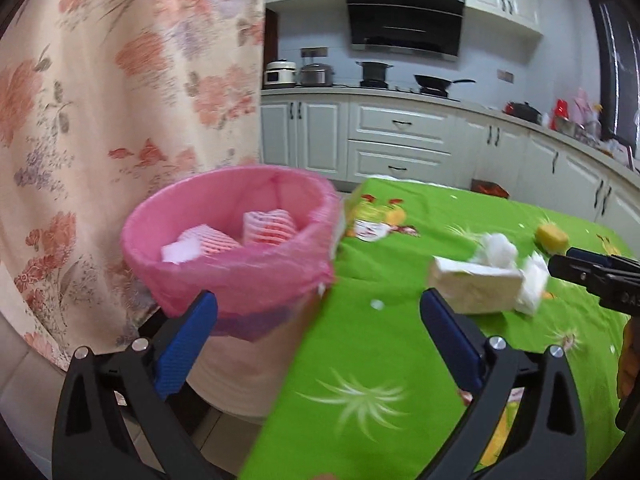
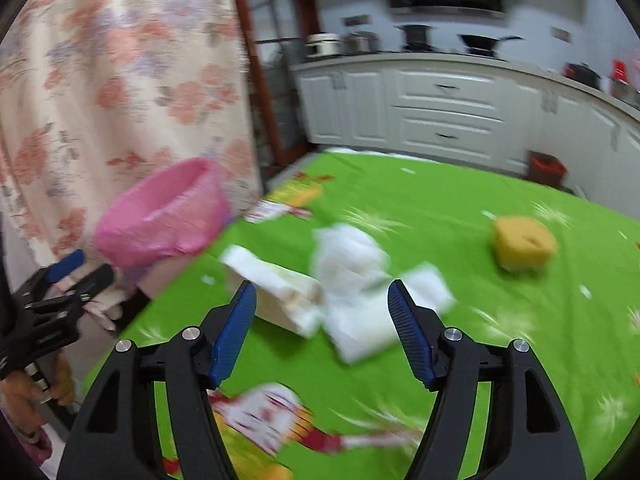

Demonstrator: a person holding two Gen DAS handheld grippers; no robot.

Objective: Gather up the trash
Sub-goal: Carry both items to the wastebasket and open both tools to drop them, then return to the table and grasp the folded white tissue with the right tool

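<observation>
Trash collection stands between pickups, judged from both tongs being empty. Left wrist view: the left gripper (image 1: pixel 318 320) has its jaws spread wide with nothing between them, pointing at the left edge of the table (image 1: pixel 400 340), which is covered in green cloth. The bin (image 1: pixel 230 240), lined with a pink bag, stands just off that edge and already holds white and red-striped scraps (image 1: pixel 240 236). A tissue pack (image 1: pixel 476 286) lies on the cloth toward the right, with crumpled white paper (image 1: pixel 500 246) touching it; a yellow sponge (image 1: pixel 552 238) sits beyond, nearer the far right edge. The right gripper (image 1: pixel 596 272) enters at the right border. Right wrist view: the right gripper (image 2: pixel 322 328) is spread and empty, aimed at the tissue pack (image 2: pixel 280 288) and the crumpled white paper (image 2: pixel 352 264) just ahead of its fingertips. The sponge (image 2: pixel 522 242) lies well apart to the right; the bin (image 2: pixel 166 212) stands past the left edge, with the left gripper (image 2: pixel 80 268) beside it. Next move, as judged: lower the right jaws over the crumpled paper, pinch it without catching the pack, then carry it over the bin rim.
</observation>
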